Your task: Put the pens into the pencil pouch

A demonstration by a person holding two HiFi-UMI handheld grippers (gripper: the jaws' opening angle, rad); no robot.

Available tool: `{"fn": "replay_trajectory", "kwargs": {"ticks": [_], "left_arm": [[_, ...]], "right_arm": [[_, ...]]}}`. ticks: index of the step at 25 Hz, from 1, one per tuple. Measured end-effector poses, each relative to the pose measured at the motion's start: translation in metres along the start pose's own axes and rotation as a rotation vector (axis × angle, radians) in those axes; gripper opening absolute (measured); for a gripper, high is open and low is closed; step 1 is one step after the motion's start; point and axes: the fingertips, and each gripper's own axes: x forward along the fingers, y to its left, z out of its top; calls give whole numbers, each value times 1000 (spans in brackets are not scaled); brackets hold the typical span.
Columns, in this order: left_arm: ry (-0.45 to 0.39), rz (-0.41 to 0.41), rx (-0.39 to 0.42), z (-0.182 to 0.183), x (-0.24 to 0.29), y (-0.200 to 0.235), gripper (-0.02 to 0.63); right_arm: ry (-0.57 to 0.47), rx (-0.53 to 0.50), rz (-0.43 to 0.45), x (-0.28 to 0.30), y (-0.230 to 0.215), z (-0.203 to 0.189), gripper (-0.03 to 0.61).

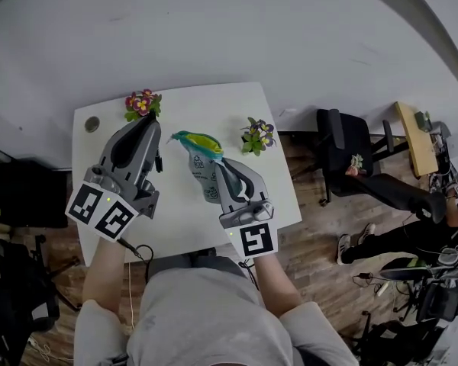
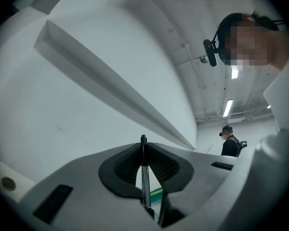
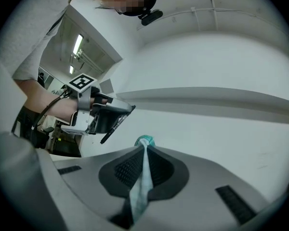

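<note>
My left gripper point(image 1: 149, 126) is held high over the white table point(image 1: 175, 219) at the left, shut on a dark pen point(image 2: 144, 177) that stands upright between its pads. From the right gripper view, the left gripper point(image 3: 116, 115) hangs to the left with the pen point(image 3: 111, 130) slanting down out of its jaws. My right gripper point(image 1: 217, 166) is shut on the teal pencil pouch point(image 1: 202, 166), whose yellow-lined mouth point(image 1: 196, 140) faces the far side of the table. The pouch fabric point(image 3: 141, 177) is pinched thin between the right pads.
Two small flower pots stand on the table, one at the far left point(image 1: 142, 104) and one at the far right point(image 1: 257, 136). A cable grommet point(image 1: 91, 123) sits in the far left corner. A black office chair point(image 1: 343, 143) stands right of the table on the wooden floor.
</note>
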Motion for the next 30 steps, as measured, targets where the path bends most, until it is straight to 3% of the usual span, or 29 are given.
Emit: {"fn": "replay_trajectory", "kwargs": {"ticks": [6,10,13,23,30], "left_arm": [[-103,-86,-41,31,23,-15,61],[-132,-109,-56,37,37,-17,61],[-144,-108,-77,37,44,-14,61],[-86,-98,-126,11,52,-8,61],[-30,-88,-89,-6,45,-10,61]], "right_arm": [[-7,-9,14,5,14,4,36],[123,-111,77,4,24,-15,37],[134,-132,93,5,31,-17,37],[103,-127,99,13,39,-10,37],[84,-99,82,17,37,-6,37]]}}
